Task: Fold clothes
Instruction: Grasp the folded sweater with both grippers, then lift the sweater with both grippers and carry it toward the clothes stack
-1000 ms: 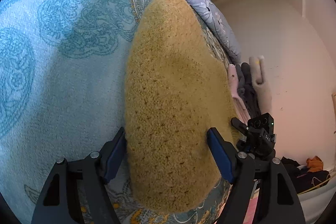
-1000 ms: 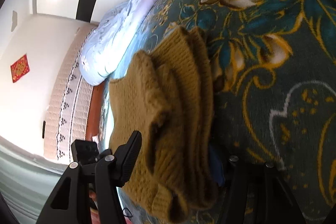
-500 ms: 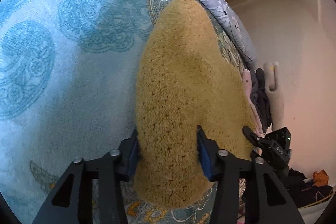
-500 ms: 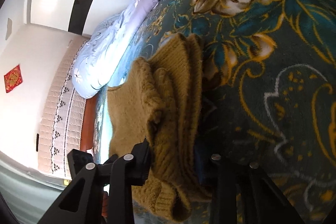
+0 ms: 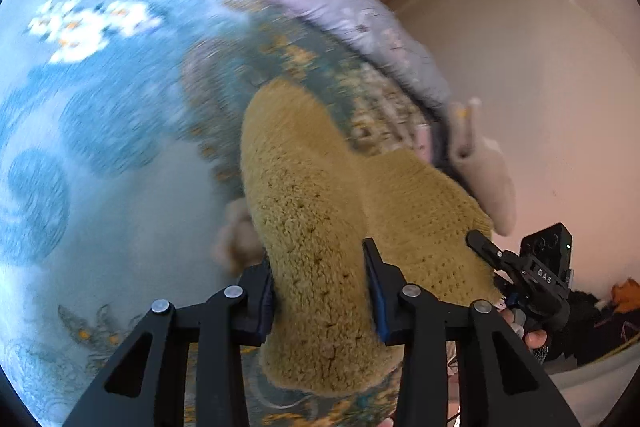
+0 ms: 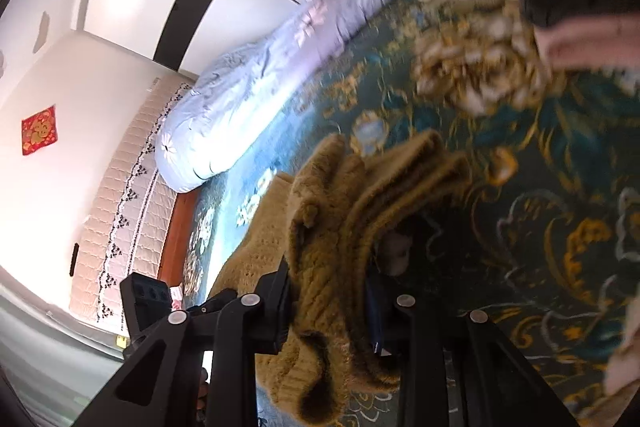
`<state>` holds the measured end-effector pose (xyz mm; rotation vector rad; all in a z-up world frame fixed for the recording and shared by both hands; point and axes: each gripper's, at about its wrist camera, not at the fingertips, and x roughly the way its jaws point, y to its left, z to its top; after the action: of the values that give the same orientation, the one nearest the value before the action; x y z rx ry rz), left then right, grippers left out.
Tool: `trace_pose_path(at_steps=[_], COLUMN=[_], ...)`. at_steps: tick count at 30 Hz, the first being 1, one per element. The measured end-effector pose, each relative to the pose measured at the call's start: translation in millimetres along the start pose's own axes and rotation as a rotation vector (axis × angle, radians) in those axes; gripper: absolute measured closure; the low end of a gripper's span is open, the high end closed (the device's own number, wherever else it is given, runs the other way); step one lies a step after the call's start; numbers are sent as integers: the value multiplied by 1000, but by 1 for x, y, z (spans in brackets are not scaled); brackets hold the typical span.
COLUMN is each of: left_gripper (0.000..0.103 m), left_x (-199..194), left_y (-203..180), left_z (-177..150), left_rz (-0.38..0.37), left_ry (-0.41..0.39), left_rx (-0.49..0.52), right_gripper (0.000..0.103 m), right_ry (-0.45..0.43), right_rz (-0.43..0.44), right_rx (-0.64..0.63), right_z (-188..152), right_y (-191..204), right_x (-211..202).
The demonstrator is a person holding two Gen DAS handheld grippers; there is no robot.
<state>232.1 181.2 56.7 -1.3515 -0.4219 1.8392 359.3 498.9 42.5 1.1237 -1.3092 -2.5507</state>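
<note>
1. My left gripper (image 5: 322,293) is clamped on the mustard sweater (image 5: 308,211), lifted off the floral bedspread (image 5: 100,155).
2. My right gripper (image 6: 328,305) pinches several bunched layers of it.
3. Risk: uneven pull; bulky layers may slip, spoiling the fold.

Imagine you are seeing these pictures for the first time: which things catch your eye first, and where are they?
The mustard sweater stands out first, bunched at the centre and pinched in both the left hand-held gripper and the right hand-held gripper. Beneath it spreads the teal floral blanket, filling most of each view. A pale quilt roll lies along the blanket's far edge.
</note>
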Motion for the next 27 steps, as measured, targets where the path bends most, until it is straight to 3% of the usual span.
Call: trace_pose_path(at_steps=[6,13,18,27], left_gripper=[63,63,63,63], left_x=[-7,-7,25,120], left_y=[-76,-183,-261,-344], left_z=[29,82,114,148], left_rz=[-86,-179,-195,-270], left_ry=[-60,-164,-203,-185], left_rx=[111,289,424,492], right_gripper=[72,72,72,72], right_ry=[-88,-256,-347,-491], right_rz=[-8,-47,-101,-188], right_rx=[-88,-231,-248,-190], right_z=[51,110,156,216], right_y=[18,52,48,-10], right_x=[-73,-165,-219,-284])
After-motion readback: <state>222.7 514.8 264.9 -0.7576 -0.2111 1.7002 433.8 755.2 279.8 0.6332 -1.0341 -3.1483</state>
